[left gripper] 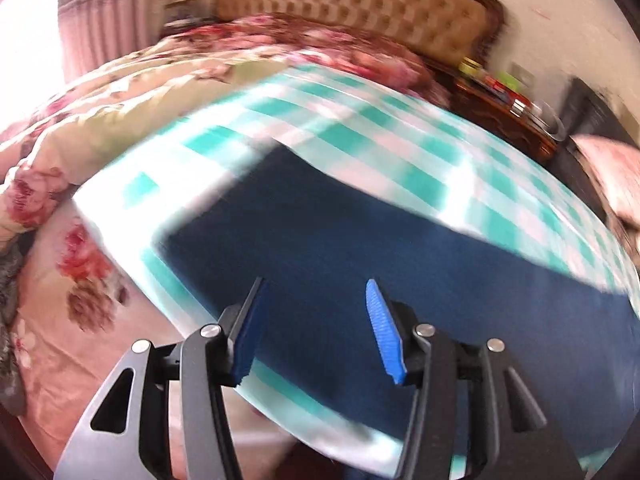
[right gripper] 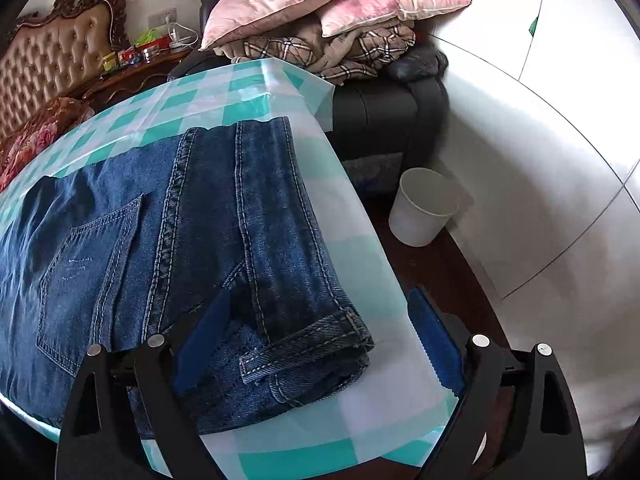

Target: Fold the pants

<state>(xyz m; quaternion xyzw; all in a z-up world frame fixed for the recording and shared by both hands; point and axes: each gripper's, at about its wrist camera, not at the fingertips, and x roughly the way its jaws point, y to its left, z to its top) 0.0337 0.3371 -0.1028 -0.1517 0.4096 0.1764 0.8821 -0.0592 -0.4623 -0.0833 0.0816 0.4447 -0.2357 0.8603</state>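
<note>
A: Surface?
B: Teal-and-white checked tablecloth (right gripper: 256, 92); blue jeans (right gripper: 208, 216) lie folded on it, waistband near the right edge.
A: Claws?
B: Left gripper (left gripper: 316, 316) spread above the denim, view blurred. Right gripper (right gripper: 316, 340) spread wide, straddling the waistband, nothing pinched.
A: Room?
B: Tufted headboard (left gripper: 352, 0), floral bedding (left gripper: 132, 80), pink pillows (right gripper: 320, 0) on a black chair, white bin (right gripper: 424, 208) on the floor.

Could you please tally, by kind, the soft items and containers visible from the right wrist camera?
Jeans: 1
Pink pillows: 2
Plaid blanket: 1
White bin: 1
Checked tablecloth: 1
Total: 6
</note>
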